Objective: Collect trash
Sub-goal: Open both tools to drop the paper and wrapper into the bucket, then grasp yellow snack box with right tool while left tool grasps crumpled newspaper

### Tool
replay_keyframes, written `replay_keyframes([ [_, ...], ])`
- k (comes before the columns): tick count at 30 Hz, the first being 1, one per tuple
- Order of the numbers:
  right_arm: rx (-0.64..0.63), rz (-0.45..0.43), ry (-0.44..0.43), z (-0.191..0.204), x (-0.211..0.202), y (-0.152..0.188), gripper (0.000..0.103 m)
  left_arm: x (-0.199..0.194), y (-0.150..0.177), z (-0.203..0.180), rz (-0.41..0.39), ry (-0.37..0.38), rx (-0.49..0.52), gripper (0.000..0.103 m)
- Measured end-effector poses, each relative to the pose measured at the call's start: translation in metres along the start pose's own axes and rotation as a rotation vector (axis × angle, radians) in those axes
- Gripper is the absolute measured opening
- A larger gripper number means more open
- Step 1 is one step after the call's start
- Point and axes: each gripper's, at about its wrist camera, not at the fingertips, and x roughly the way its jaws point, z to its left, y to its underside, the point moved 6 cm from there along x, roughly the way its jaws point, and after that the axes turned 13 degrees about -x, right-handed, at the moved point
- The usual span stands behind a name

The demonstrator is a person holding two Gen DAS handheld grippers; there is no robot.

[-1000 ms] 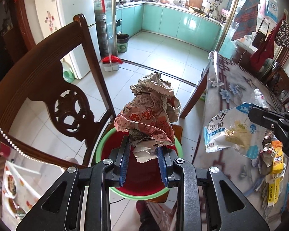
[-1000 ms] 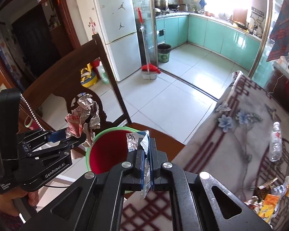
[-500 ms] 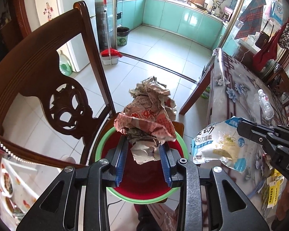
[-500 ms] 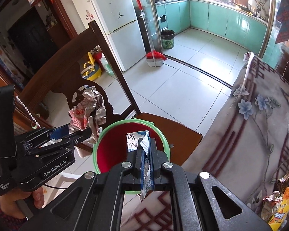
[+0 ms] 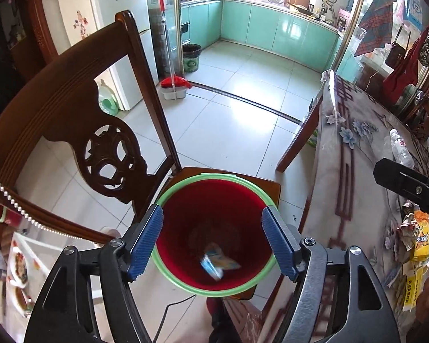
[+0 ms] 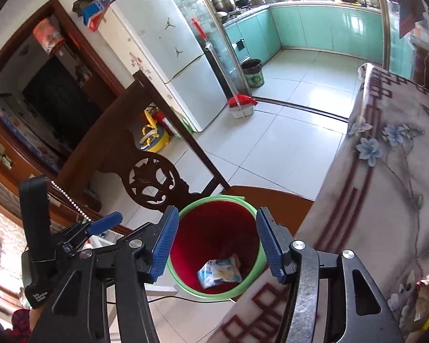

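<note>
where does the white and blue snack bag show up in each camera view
Left wrist: the snack bag lies at the bottom of the red bucket, low and centre, between the open left gripper fingers.
Right wrist: the snack bag lies at the bucket's bottom, lower centre, between the open right gripper fingers.
Shared landmark: the bucket's green rim, on the wooden chair.

Red bin [image 5: 214, 200] on chair seat [image 5: 267, 184]
</note>
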Motion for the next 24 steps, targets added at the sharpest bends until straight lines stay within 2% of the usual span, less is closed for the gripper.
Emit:
replay_keyframes([
  [6,-0.035,-0.033,0.099,-0.035,-0.058,0.032,0.055,-0.02,0.02,-0.055,-0.025,0.031,0.069,0.074],
  [10,-0.022,-0.088,0.215,-0.076,-0.123,0.06,0.055,-0.033,0.042,-0.11,-0.03,0.095,0.136,0.079],
  [12,-0.012,-0.107,0.285,-0.102,-0.157,0.077,0.057,-0.039,0.057,-0.145,-0.026,0.151,0.172,0.081],
  [14,-0.001,-0.093,0.346,-0.129,-0.183,0.097,0.076,-0.041,0.073,-0.178,0.001,0.228,0.194,0.082],
  [15,0.005,-0.077,0.367,-0.143,-0.191,0.108,0.077,-0.041,0.08,-0.191,0.017,0.258,0.2,0.082],
  [17,0.06,-0.013,0.413,-0.177,-0.203,0.136,0.077,-0.038,0.095,-0.219,0.057,0.303,0.226,0.082],
  [18,0.127,0.012,0.421,-0.197,-0.208,0.152,0.077,-0.035,0.102,-0.232,0.073,0.309,0.241,0.082],
  [22,0.346,0.076,0.386,-0.261,-0.208,0.205,0.077,-0.029,0.116,-0.264,0.108,0.309,0.271,0.082],
  [24,0.418,0.109,0.354,-0.28,-0.198,0.224,0.077,-0.026,0.119,-0.275,0.113,0.303,0.287,0.082],
])
